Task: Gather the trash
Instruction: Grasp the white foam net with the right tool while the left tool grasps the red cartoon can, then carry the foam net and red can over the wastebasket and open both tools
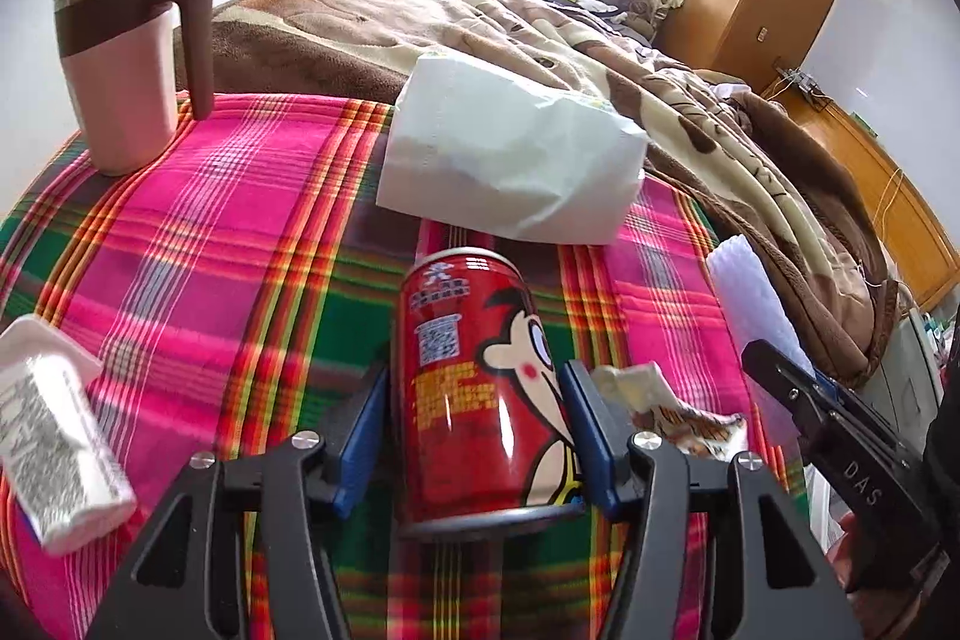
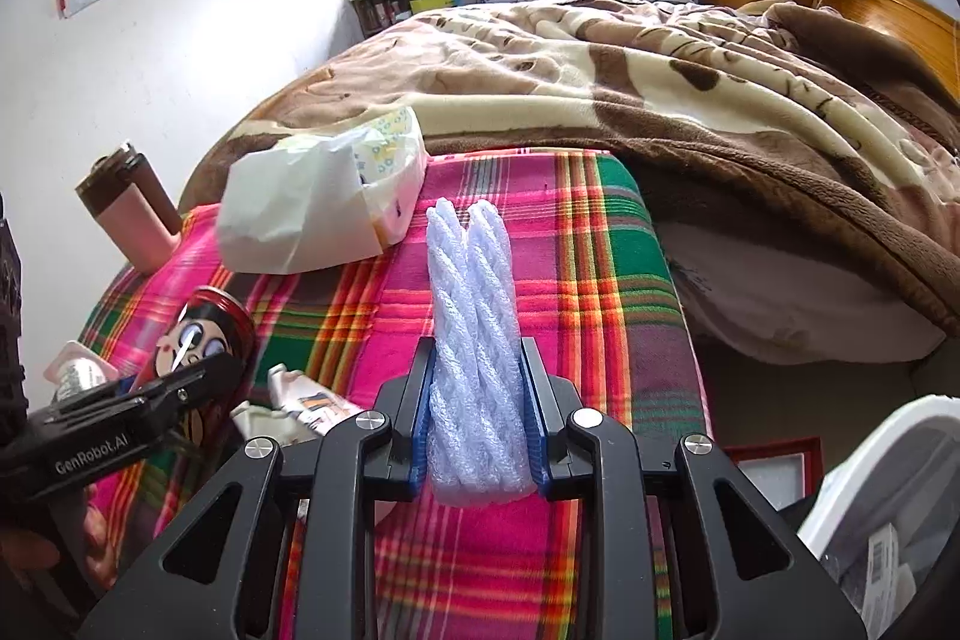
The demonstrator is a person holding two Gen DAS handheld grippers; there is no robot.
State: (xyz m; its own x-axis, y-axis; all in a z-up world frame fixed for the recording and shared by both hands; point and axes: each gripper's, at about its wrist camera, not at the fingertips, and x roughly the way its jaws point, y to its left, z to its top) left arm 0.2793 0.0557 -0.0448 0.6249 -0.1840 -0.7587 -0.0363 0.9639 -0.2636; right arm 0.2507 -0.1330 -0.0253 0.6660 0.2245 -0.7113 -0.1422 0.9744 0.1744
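Observation:
A red drink can [image 1: 474,388] with a cartoon face lies lengthwise between the blue pads of my left gripper [image 1: 474,373], which is shut on it over the plaid cloth [image 1: 210,250]. My right gripper [image 2: 477,346] is shut on a white foam net sleeve [image 2: 471,280] that sticks out forward past its fingertips. In the right wrist view the can [image 2: 204,334] and the left gripper [image 2: 180,388] appear at the lower left. A crumpled printed wrapper [image 1: 672,412] lies on the cloth between the two grippers. A small white printed carton [image 1: 54,436] rests at the left.
A white tissue pack [image 1: 510,148] lies at the back of the cloth, and a pink mug with a brown lid [image 1: 126,70] stands at the back left. A bed with a brown blanket [image 2: 660,58] lies beyond. A white bin [image 2: 888,508] holding paper sits at the lower right.

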